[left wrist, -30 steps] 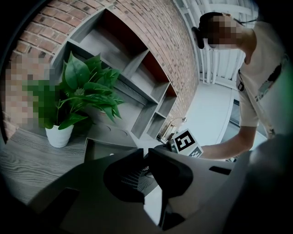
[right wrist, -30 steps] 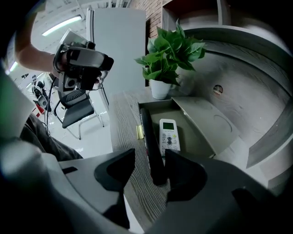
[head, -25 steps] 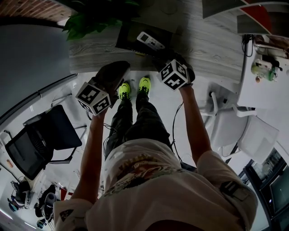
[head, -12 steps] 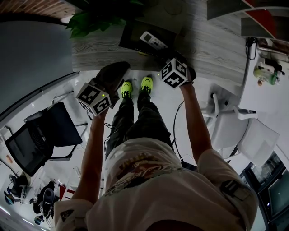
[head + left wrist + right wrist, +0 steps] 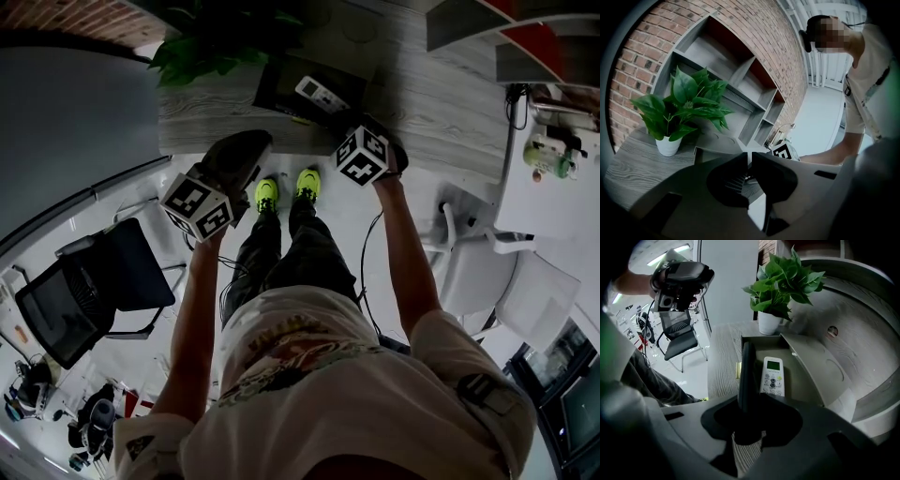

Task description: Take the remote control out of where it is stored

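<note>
Head view, read left to right. Holds the left gripper (image 5: 248,147) off the near edge of the worktop (image 5: 441,103), clenched on nothing. Leaves the remote control (image 5: 319,92) lying face up inside the open storage box (image 5: 275,86), untouched. Has just been closing the right gripper (image 5: 361,125) onto a dark upright panel (image 5: 746,371), apparently the box's near wall, now pinched between the jaws. Means a hold on the box rather than the remote, probably to steady it; lifting out not yet begun.

The right tongs (image 5: 746,413) have just been closing, with the dark upright storage box wall (image 5: 746,366) between them.
</note>
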Available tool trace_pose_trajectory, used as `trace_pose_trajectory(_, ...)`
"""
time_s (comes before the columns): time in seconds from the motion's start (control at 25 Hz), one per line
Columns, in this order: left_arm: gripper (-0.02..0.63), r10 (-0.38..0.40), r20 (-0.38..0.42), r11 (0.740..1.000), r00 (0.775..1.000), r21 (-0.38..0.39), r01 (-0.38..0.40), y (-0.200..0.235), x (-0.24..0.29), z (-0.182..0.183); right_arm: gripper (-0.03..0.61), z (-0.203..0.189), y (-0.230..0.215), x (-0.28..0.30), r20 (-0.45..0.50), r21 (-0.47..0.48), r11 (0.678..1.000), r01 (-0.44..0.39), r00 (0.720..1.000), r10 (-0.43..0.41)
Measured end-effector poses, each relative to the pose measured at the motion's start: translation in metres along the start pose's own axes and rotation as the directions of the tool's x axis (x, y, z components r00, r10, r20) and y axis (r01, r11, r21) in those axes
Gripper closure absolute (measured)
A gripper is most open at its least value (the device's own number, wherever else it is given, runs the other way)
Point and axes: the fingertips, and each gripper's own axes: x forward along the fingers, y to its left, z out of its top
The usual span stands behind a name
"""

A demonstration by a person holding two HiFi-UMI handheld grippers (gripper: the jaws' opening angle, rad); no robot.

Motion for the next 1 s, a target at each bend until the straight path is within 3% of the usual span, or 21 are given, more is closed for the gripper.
trace_pose_trajectory(0.64, 0.582, -0.018, 0.036, 1.000, 0.999, 0.024, 0.017, -0.008, -0.013, 0.020, 0.486, 0.013, -0.011, -0.035, 0.061, 0.223, 0.975, -0.002, 0.998, -0.012)
trace_pose_trajectory(1.0, 0.583, -0.049, 0.030, 0.996, 0.998, 0.078, 0.046, -0.026, -0.019, 0.037, 0.486, 0.024, -0.010, -0.076, 0.085, 0.274, 0.961, 0.025, 0.995, -0.050)
